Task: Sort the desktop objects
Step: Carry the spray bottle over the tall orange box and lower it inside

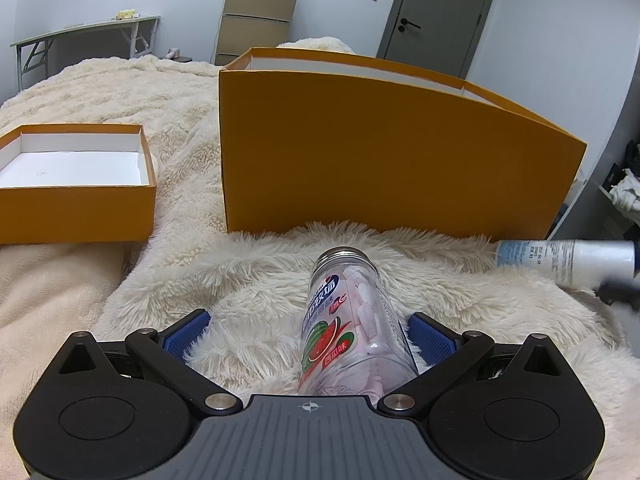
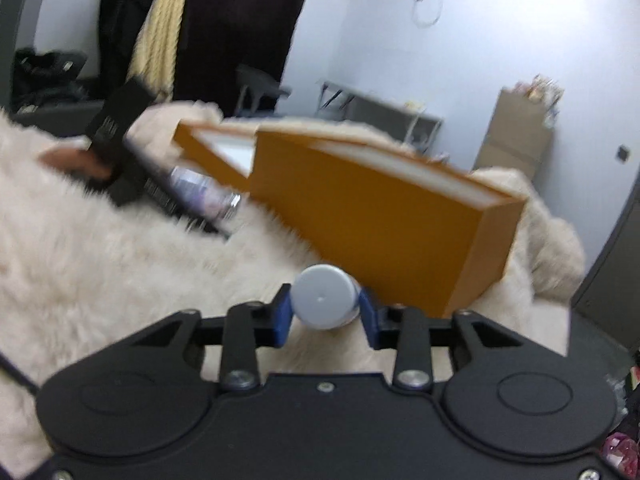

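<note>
The left gripper (image 1: 308,332) has its jaws wide apart, and a clear candy bottle (image 1: 352,328) lies on its side between them on the furry blanket (image 1: 248,280). The bottle is close against the right blue pad, but far from the left pad, so nothing presses on it; its silver neck points away from the gripper. Just behind the bottle stands the big orange box (image 1: 384,160), open on top, and further to the left is a small orange box (image 1: 76,200), also open and white inside. To the far right of this gripper a white tube (image 1: 568,258) is visible, a little blurred. The right gripper (image 2: 325,316) is closed on this white tube (image 2: 324,300); both blue pads touch its sides and the round grey cap faces the camera. Beyond it is the big orange box (image 2: 380,220), and further left the left gripper (image 2: 132,160) with the bottle (image 2: 200,194).
</note>
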### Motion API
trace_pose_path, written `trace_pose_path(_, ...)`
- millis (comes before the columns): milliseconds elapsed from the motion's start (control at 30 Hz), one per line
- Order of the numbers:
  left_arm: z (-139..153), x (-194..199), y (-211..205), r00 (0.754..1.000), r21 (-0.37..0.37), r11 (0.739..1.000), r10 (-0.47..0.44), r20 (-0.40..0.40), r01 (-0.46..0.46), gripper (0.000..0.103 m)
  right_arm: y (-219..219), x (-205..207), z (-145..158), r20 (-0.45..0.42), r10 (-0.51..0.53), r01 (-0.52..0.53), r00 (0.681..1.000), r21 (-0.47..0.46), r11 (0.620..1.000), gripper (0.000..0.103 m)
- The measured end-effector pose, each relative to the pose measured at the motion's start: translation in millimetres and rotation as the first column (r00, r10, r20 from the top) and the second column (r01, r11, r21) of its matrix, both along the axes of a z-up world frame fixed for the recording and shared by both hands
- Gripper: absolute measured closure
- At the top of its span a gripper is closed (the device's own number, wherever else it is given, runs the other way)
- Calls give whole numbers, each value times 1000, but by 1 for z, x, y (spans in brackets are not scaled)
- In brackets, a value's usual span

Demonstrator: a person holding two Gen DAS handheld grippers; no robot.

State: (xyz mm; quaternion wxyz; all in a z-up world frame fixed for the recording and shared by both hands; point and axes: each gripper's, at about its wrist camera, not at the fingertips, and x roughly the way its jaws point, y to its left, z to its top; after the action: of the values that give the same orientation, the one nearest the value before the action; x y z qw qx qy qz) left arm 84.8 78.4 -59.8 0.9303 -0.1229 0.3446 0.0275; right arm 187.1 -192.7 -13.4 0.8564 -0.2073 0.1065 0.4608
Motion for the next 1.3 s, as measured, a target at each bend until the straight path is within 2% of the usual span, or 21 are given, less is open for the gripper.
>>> trace_pose_path(233, 0, 3, 1, 1000, 4, 1000, 1, -10, -1, 0, 11, 17, 5, -19, -35, 37, 999, 80, 996, 73)
trace_pose_path(433, 1, 4, 1, 1000, 5, 1000, 2, -16, -2, 0, 1, 21, 30, -29, -93, 96, 995, 127, 987, 73)
trace_pose_path(533, 1, 3, 0, 1000, 10, 1000, 2, -15, -2, 0, -8, 28, 38, -88, -110, 121, 990, 137, 983, 73)
trace_pose_path(667, 2, 3, 0, 1000, 16, 1000, 3, -12, -2, 0, -3, 47, 25, -165, -142, 164, 976, 126, 978, 73)
trace_pose_path(800, 1, 2, 1, 1000, 15, 1000, 2, -9, -2, 0, -2, 68, 13, -237, -174, 220, 956, 185, 958, 73)
trace_pose_path(1000, 1, 2, 1, 1000, 16, 1000, 2, -4, -2, 0, 2, 69, -1, -221, -175, 225, 959, 224, 948, 72)
trace_pose_path(1300, 0, -2, 1, 1000, 12, 1000, -2, 11, 2, 0, 10, 67, -22, -239, -202, 243, 950, 159, 957, 70)
